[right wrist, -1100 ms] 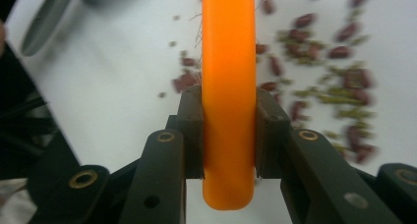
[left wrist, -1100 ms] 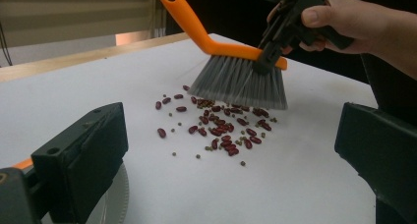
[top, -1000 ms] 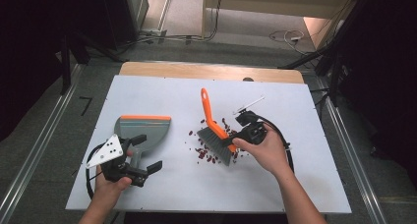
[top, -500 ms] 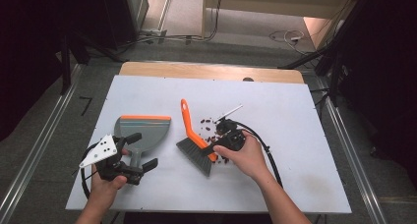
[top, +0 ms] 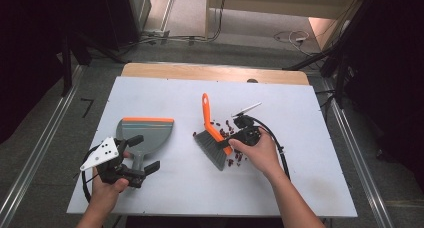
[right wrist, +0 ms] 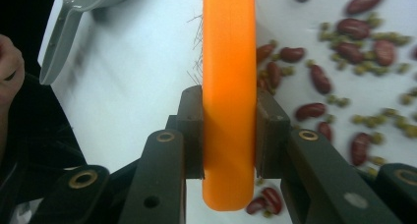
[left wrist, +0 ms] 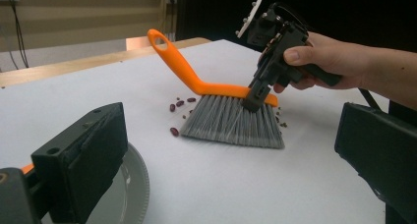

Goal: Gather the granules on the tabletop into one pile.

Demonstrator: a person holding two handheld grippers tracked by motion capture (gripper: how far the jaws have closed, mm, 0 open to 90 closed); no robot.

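The right gripper (top: 231, 147) is clamped on the back of the orange brush (top: 212, 131), its two jaws pressing the brush from both sides. The bristles (left wrist: 231, 122) touch the white table (top: 300, 113), and red beans (right wrist: 356, 54) lie scattered just beside them. The left gripper (top: 145, 155) has its jaws wide apart on either side of the handle of the grey dustpan (top: 146, 133), which lies flat, well apart from the brush.

Right tongs (right wrist: 229, 135) clamped tight, wrist angled down — left tongs (top: 142, 152) held low in the hand, jaws spread wide
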